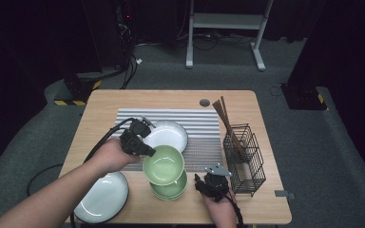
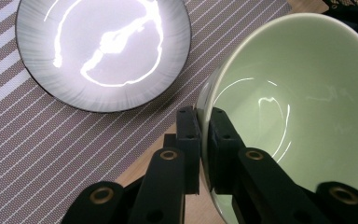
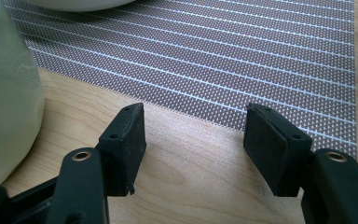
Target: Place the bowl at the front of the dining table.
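My left gripper is clamped on the rim of a green bowl, held tilted at the frame's centre, just above the stacked bowl on the counter. The stack lies straight below and slightly right. My right gripper, jaws apart and empty, rests just right of it.

Dim room with grey carpet floor; a white metal stand stands beyond the wooden counter, black cabinets at the sides.
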Tool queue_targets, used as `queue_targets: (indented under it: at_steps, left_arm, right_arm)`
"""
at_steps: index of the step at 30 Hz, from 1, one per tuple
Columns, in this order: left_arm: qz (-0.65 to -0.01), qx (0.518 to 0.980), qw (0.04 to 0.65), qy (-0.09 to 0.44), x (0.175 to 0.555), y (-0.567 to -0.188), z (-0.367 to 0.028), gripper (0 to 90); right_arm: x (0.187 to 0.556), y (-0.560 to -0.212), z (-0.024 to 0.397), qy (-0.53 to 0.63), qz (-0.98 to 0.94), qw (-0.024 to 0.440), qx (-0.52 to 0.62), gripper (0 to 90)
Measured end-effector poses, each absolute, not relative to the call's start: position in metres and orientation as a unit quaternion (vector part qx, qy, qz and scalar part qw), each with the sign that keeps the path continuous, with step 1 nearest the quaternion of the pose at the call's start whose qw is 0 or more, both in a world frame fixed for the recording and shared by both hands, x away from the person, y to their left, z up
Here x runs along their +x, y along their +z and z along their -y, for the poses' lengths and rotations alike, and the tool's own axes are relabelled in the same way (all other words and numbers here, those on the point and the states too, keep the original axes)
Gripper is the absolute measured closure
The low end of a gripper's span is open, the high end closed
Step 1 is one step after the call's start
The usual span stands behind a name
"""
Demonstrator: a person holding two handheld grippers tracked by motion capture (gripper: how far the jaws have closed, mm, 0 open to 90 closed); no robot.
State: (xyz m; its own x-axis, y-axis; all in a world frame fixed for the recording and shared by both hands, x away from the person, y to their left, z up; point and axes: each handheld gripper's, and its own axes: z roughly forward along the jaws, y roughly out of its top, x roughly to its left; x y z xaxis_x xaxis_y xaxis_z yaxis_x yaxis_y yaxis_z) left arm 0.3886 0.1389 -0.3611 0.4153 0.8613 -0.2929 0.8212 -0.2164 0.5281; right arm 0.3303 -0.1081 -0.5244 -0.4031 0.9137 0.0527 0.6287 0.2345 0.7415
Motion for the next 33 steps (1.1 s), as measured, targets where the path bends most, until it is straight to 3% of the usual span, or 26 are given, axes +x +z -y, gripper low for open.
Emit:
queue_targets:
  at_steps: [33]
  left_arm:
    - [-0.592, 0.726, 0.348, 0.032, 0.423, -0.365, -0.159, 84.6]
  right_arm:
    - [0.330, -0.524, 0.108, 0.352, -0.760, 0.203, 0.507, 38.5]
